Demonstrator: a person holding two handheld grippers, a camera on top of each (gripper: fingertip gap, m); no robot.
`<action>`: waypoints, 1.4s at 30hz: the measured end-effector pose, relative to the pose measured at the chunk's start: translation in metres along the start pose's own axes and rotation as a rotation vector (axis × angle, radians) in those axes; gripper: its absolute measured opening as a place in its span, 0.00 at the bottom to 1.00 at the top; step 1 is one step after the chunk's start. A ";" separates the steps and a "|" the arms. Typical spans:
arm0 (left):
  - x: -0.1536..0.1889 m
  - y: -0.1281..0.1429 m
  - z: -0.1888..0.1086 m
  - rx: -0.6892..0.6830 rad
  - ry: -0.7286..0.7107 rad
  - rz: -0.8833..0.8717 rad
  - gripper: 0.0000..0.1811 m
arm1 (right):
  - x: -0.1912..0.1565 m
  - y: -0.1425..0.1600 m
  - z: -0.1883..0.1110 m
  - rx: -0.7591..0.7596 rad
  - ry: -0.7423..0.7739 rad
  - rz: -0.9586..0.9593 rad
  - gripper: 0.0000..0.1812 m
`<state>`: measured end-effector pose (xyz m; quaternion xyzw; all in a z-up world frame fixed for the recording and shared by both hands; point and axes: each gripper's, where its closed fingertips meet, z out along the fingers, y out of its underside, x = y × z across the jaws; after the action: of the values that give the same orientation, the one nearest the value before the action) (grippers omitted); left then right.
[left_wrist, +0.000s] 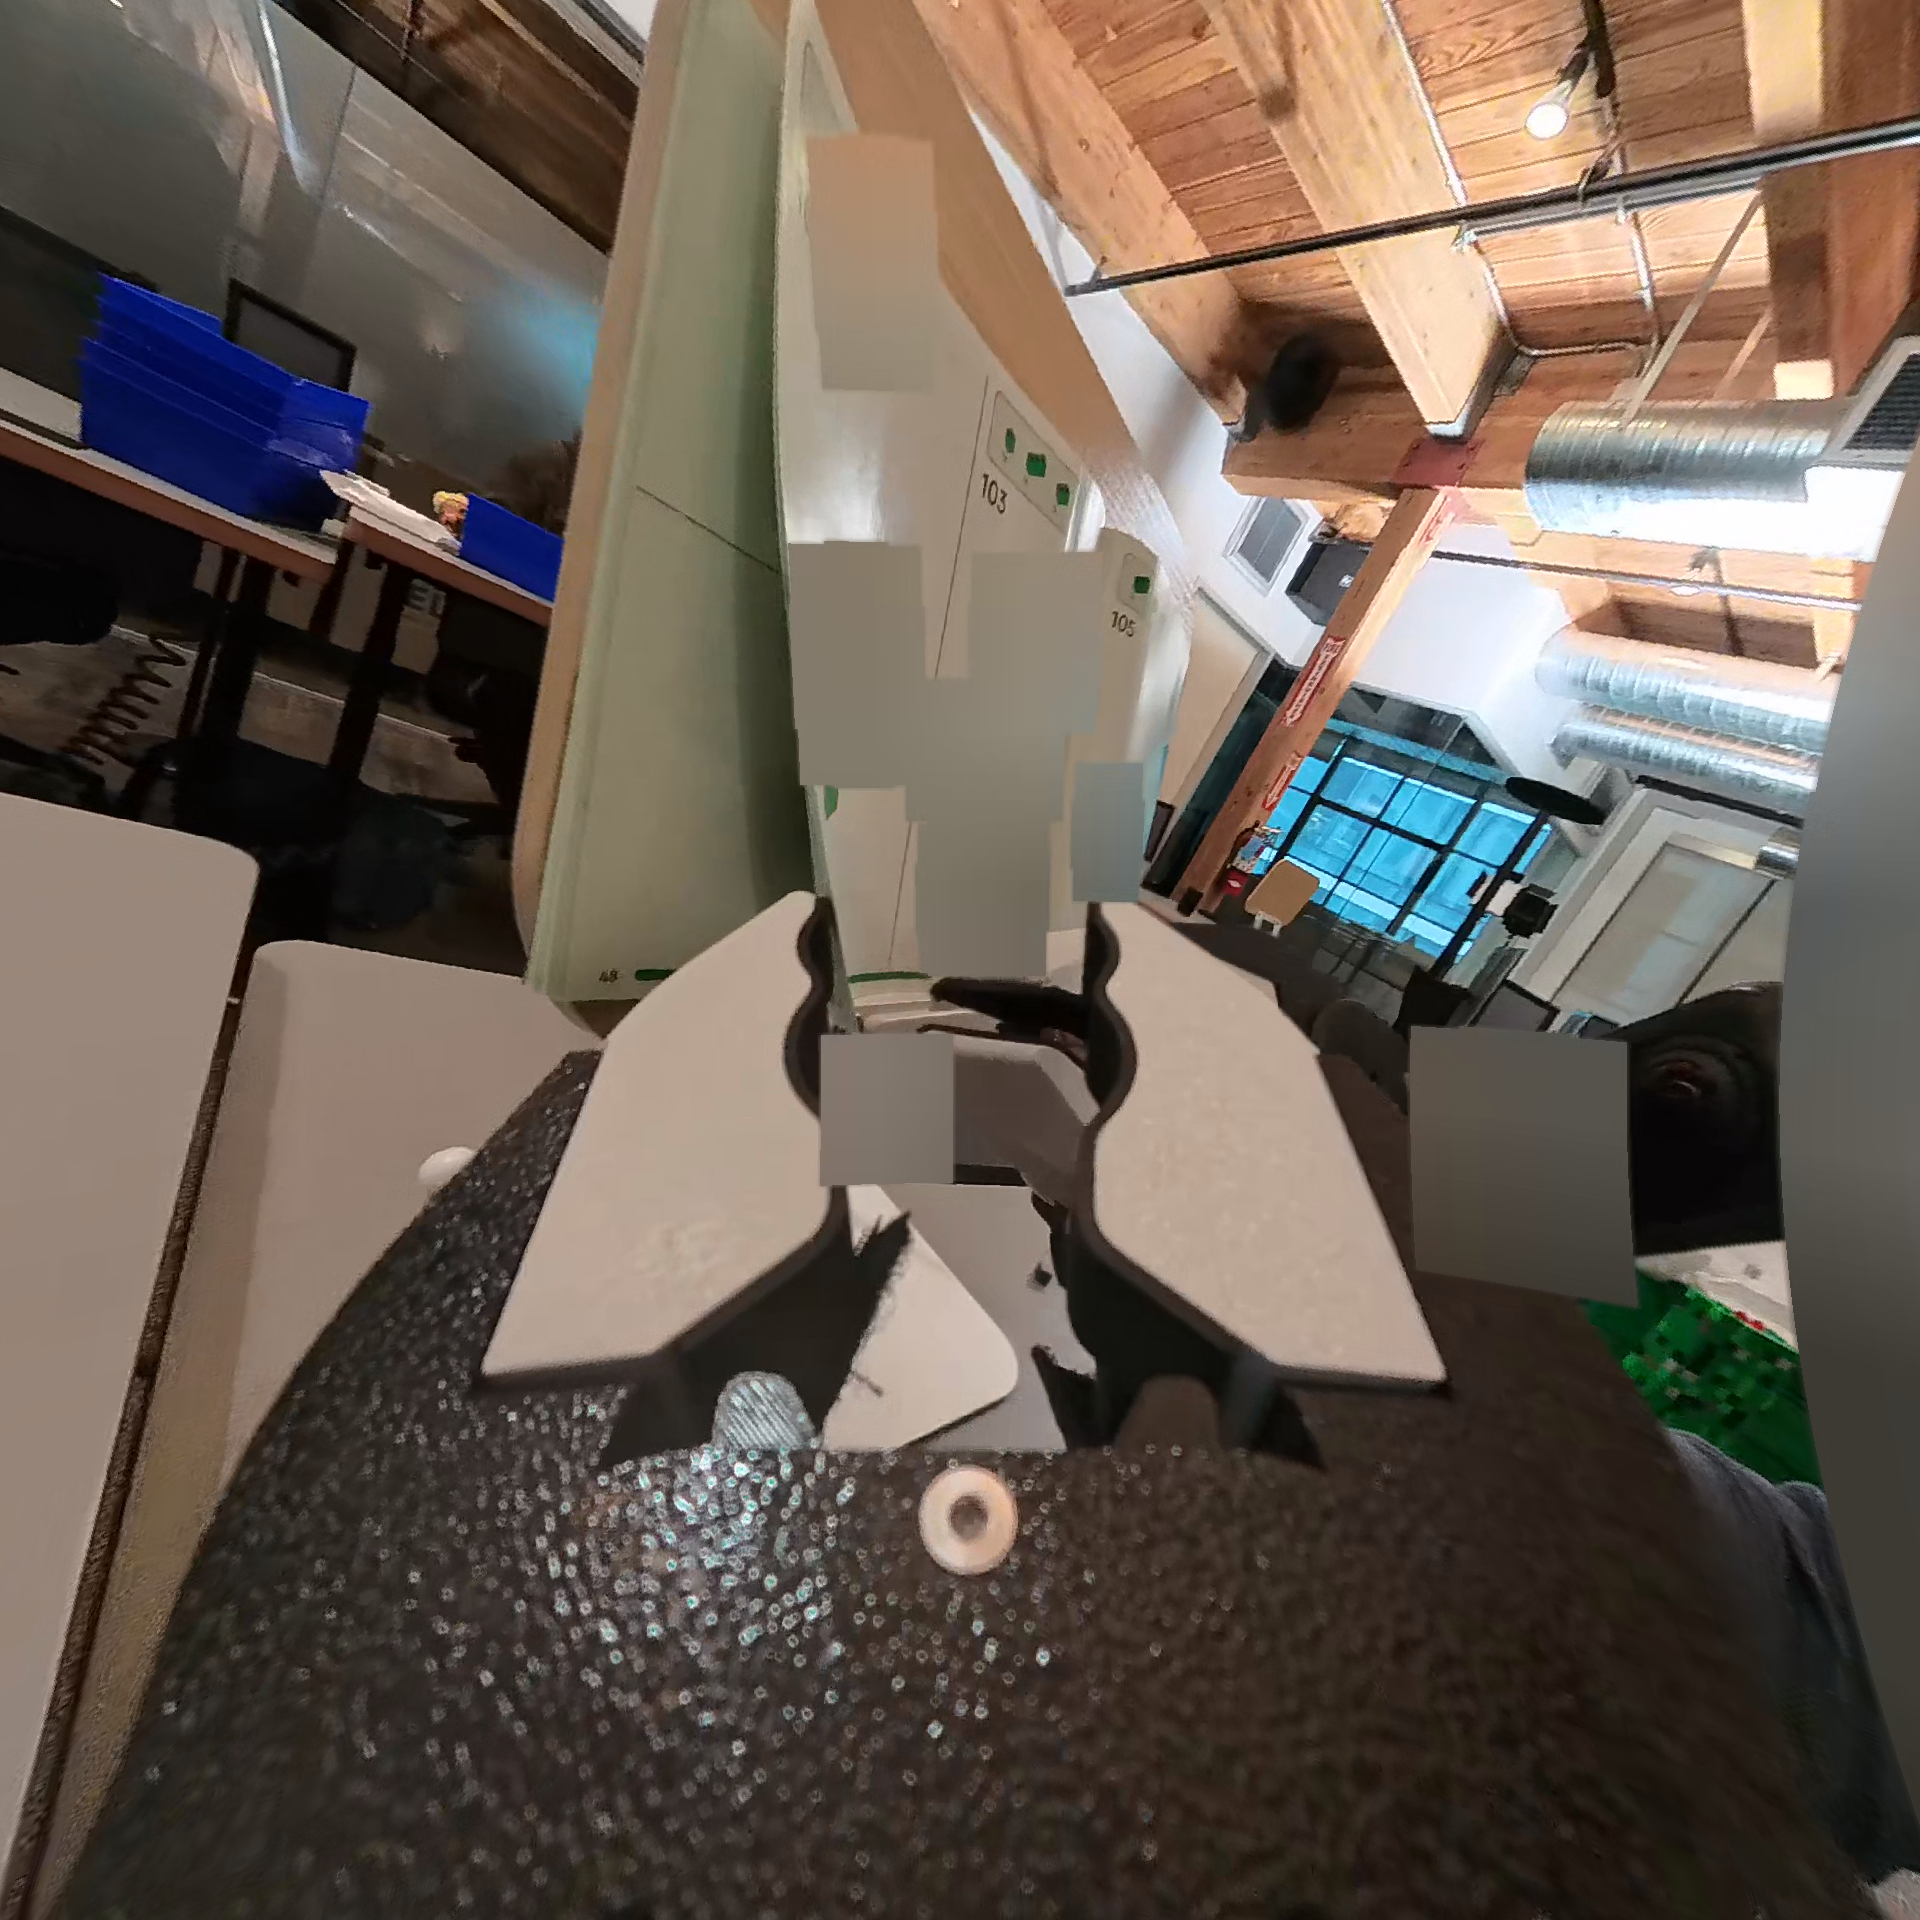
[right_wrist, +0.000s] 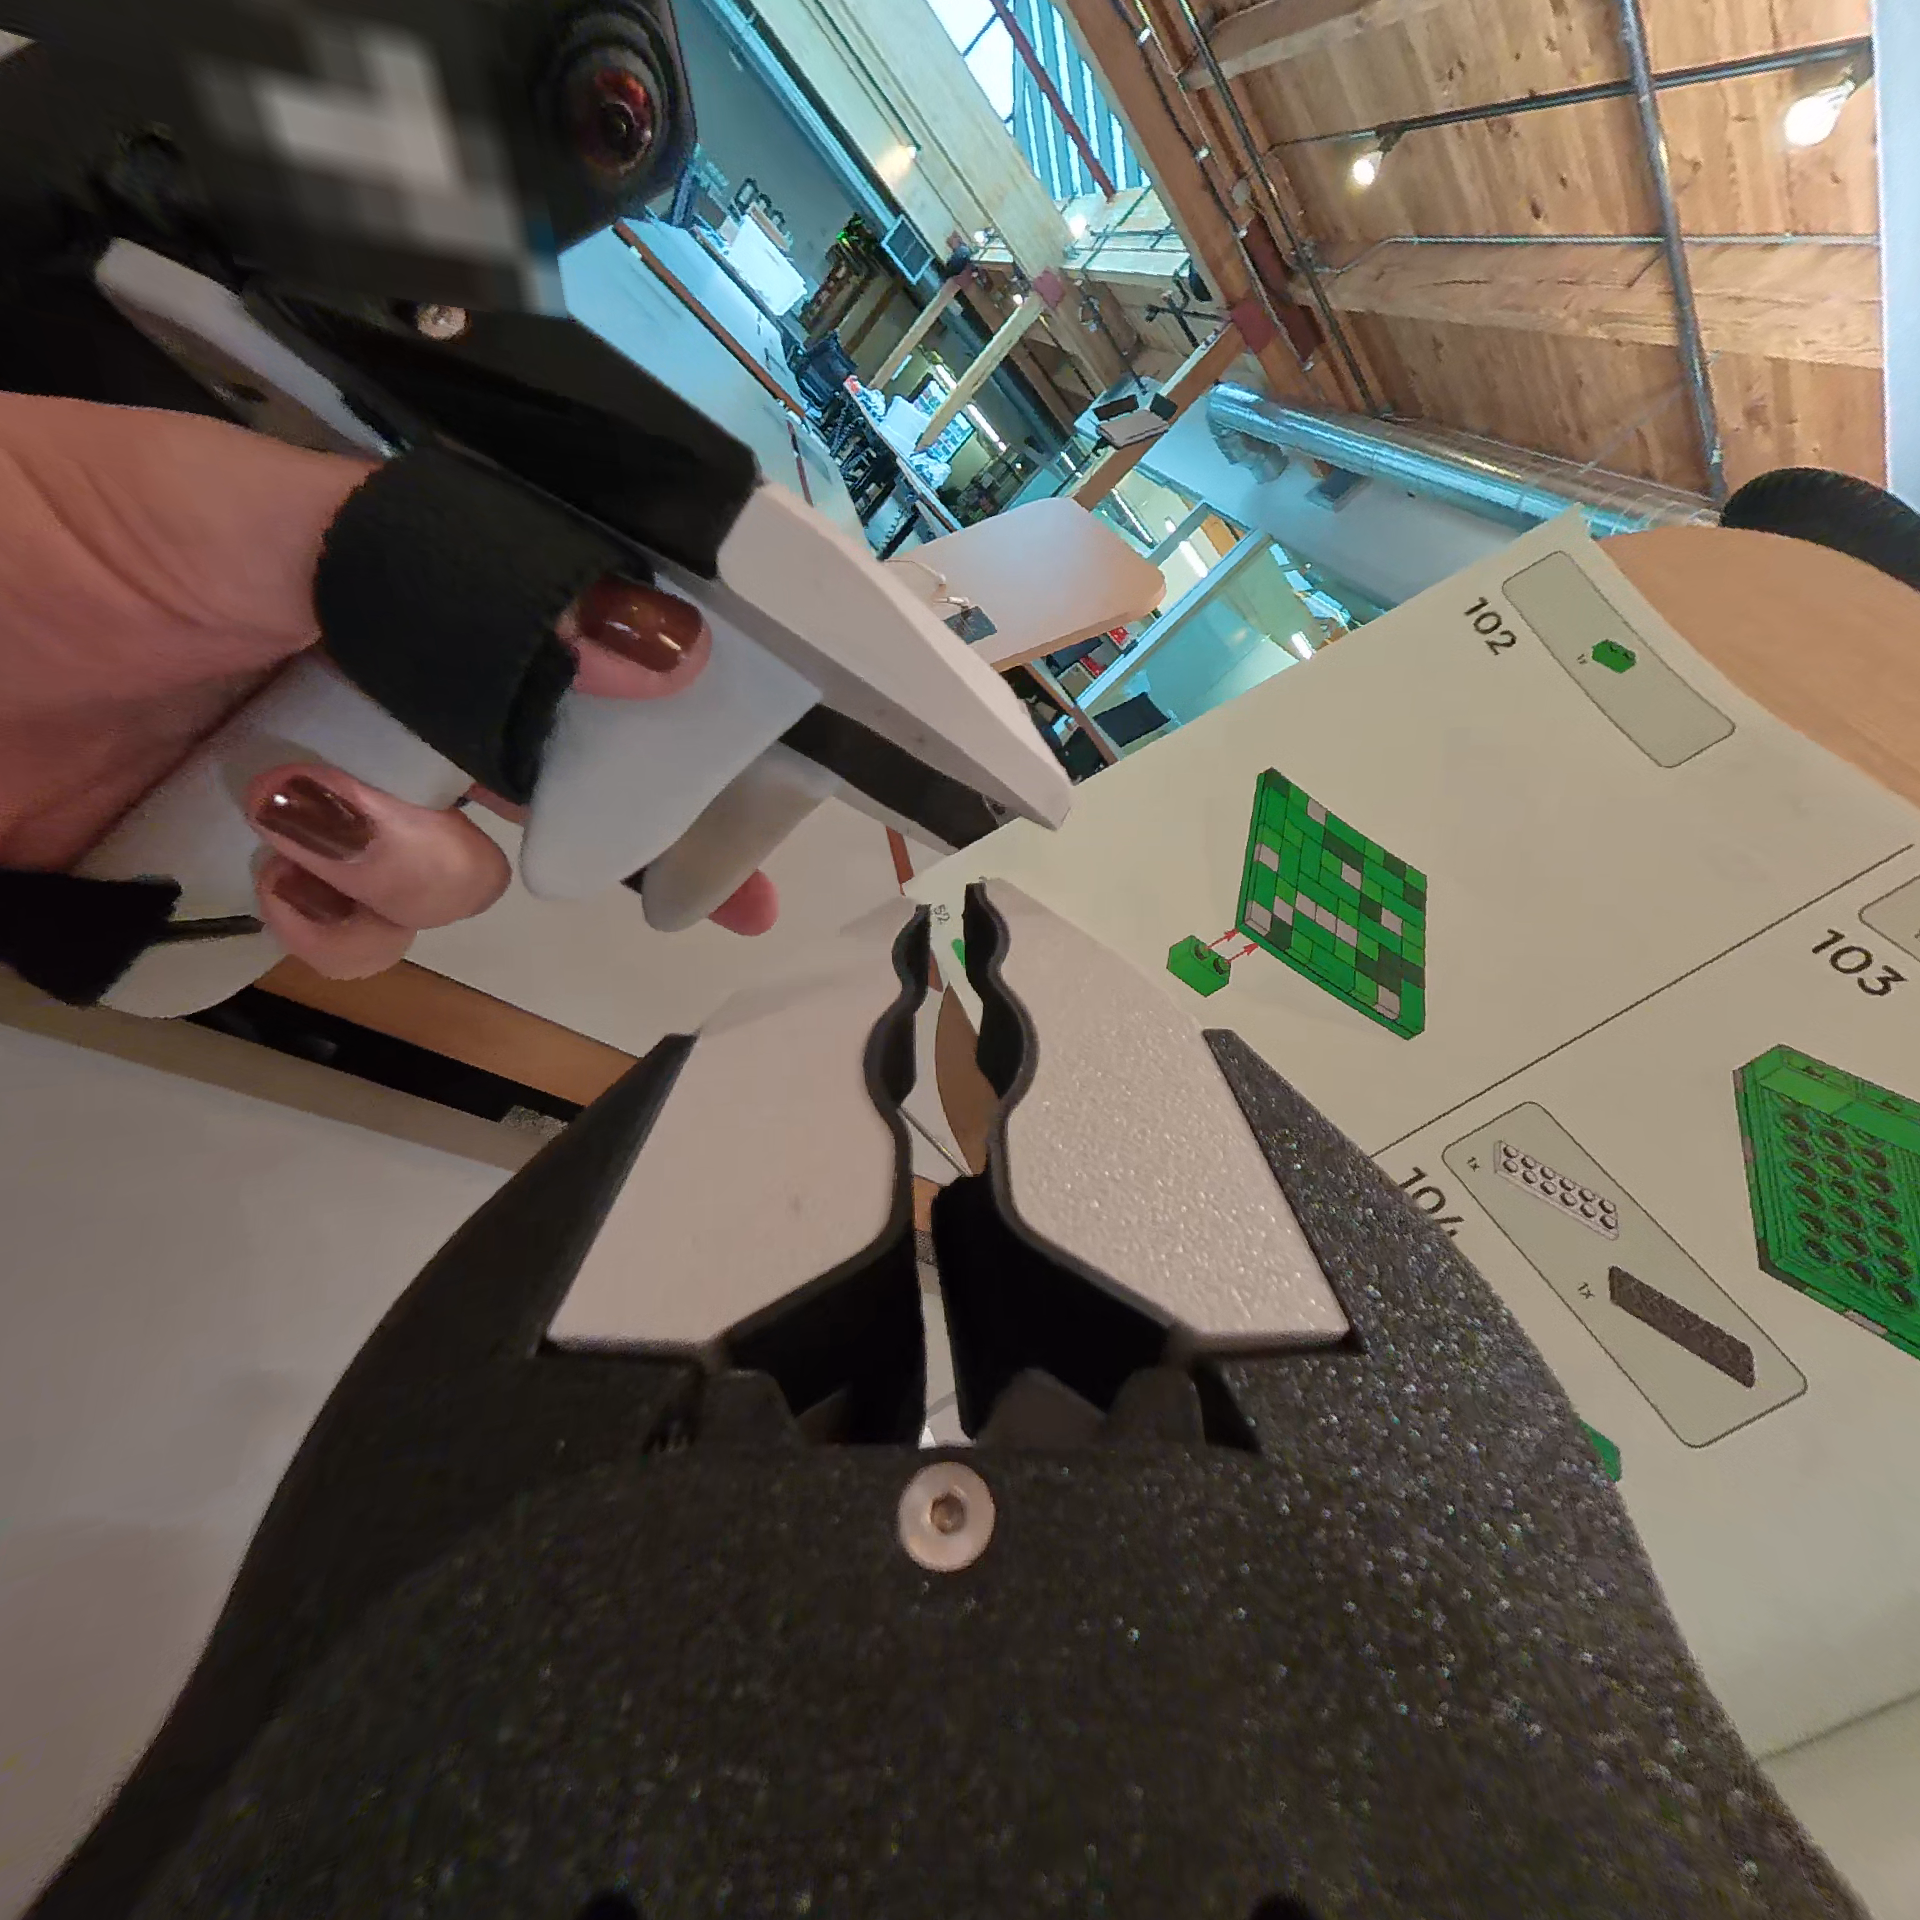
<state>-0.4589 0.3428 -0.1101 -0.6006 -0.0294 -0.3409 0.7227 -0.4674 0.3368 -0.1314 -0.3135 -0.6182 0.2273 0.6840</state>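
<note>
Black pebbled housing of the right gripper (right_wrist: 948, 914) fills the foreground of its own view. Its white jaws are drawn almost together, leaving only a sliver of gap. The numbered corner of a booklet page (right_wrist: 1455, 831) sits exactly at their tips. The jaws appear to pinch that corner, though the contact itself is too fine to see plainly. The page is printed with green brick diagrams and slants up away from the white tabletop (right_wrist: 208, 1299).

The left gripper (left_wrist: 956, 925) is held in a gloved hand (right_wrist: 156, 644) just above and to the left of the pinched corner. In its own view its jaws stand well apart and grip nothing. Through the gap a dark pointed part shows, probably the other tool's tips, along with the sheet standing nearly edge-on as a pale green plane. A green studded build (left_wrist: 1714, 1361) shows at the right edge. Stacked blue bins (left_wrist: 208, 405) rest on a far table, well apart from both tools.

Handling, as a judgement: a single thin sheet held by one corner is weak in tearing and slips easily. Such a hold calls for light, steady pressure and a path that follows the sheet's natural arc about the spine, without a straight pull. The open jaws are placed near enough to steady the free edge. They should meet the paper flat, not point-first, lest it crease.
</note>
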 end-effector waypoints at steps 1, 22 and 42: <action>0.000 0.000 0.000 0.004 0.010 -0.011 0.25 | 0.000 0.000 0.000 -0.002 -0.006 -0.003 0.04; 0.001 -0.010 -0.006 0.146 0.217 -0.298 0.25 | 0.000 0.007 0.002 -0.070 -0.032 -0.052 0.06; 0.001 -0.011 -0.008 0.140 0.233 -0.325 0.26 | -0.003 0.004 0.013 -0.146 -0.052 -0.178 0.00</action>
<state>-0.4669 0.3349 -0.1028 -0.4926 -0.0657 -0.5174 0.6967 -0.4802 0.3396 -0.1357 -0.3003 -0.6760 0.1279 0.6607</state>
